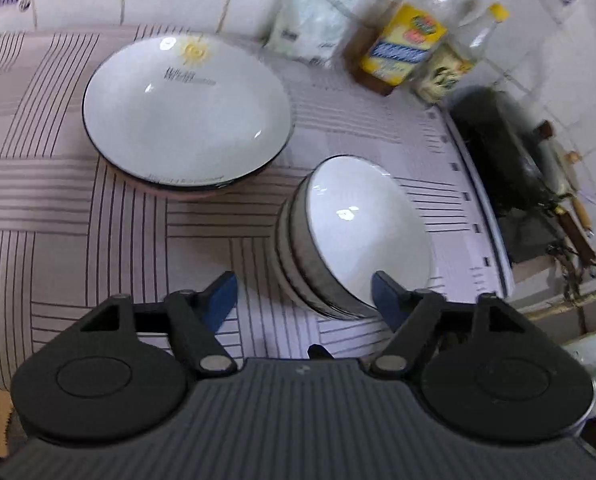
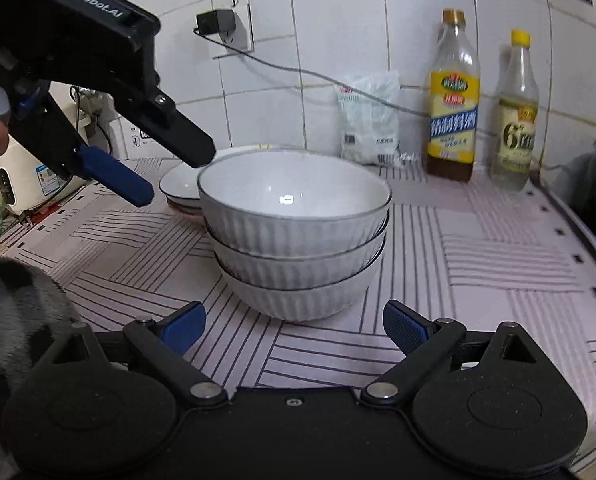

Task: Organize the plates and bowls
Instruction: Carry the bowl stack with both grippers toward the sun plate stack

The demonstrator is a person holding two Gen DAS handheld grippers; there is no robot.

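A stack of three ribbed white bowls [image 2: 293, 236] stands on the patterned counter; it also shows in the left wrist view [image 1: 350, 236], seen from above. Behind it lies a stack of white plates with dark rims [image 1: 185, 112], partly hidden behind the bowls in the right wrist view [image 2: 179, 190]. My left gripper [image 1: 304, 294] is open and empty, hovering above and just short of the bowls; it shows from the side in the right wrist view [image 2: 169, 172]. My right gripper [image 2: 293, 326] is open and empty, low in front of the bowl stack.
Two bottles [image 2: 454, 96] [image 2: 514, 112] and a white packet [image 2: 370, 116] stand against the tiled wall. A dark wok [image 1: 506, 152] sits past the counter's right edge. A white appliance [image 2: 21, 176] stands at the left. A wall socket with charger [image 2: 217, 24] is above.
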